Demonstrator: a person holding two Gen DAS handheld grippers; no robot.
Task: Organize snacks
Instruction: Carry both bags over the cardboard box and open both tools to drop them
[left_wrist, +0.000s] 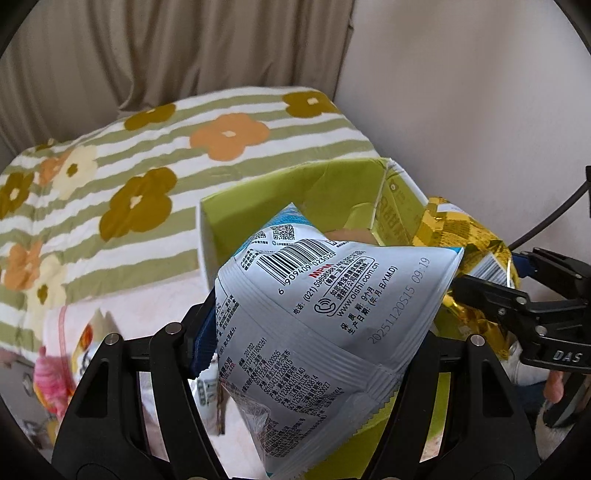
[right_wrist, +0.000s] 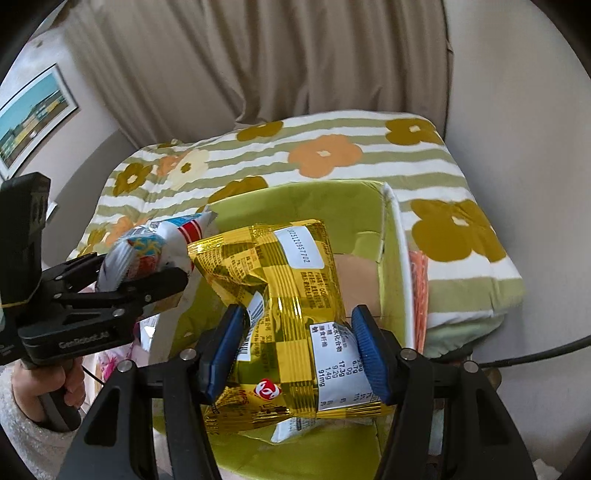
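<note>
My left gripper (left_wrist: 314, 332) is shut on a white snack bag (left_wrist: 332, 295) with a barcode, held over the near edge of a green cardboard box (left_wrist: 258, 199). The right gripper (left_wrist: 513, 273) shows at the right edge with a gold bag (left_wrist: 458, 229). In the right wrist view my right gripper (right_wrist: 299, 332) is shut on that gold snack bag (right_wrist: 291, 266), its blue pads (right_wrist: 369, 343) pinching the bag's waist above the open green box (right_wrist: 314, 206). At the left there, the left gripper (right_wrist: 122, 273) holds the white bag (right_wrist: 159, 243) beside the box.
The box sits against a folded green-striped floral quilt (left_wrist: 184, 147). Beige curtains and a pale wall stand behind. Pink and white packets (left_wrist: 51, 376) lie at lower left. An orange packet (right_wrist: 419, 280) stands beside the box's right wall. A black cable (left_wrist: 546, 221) runs at right.
</note>
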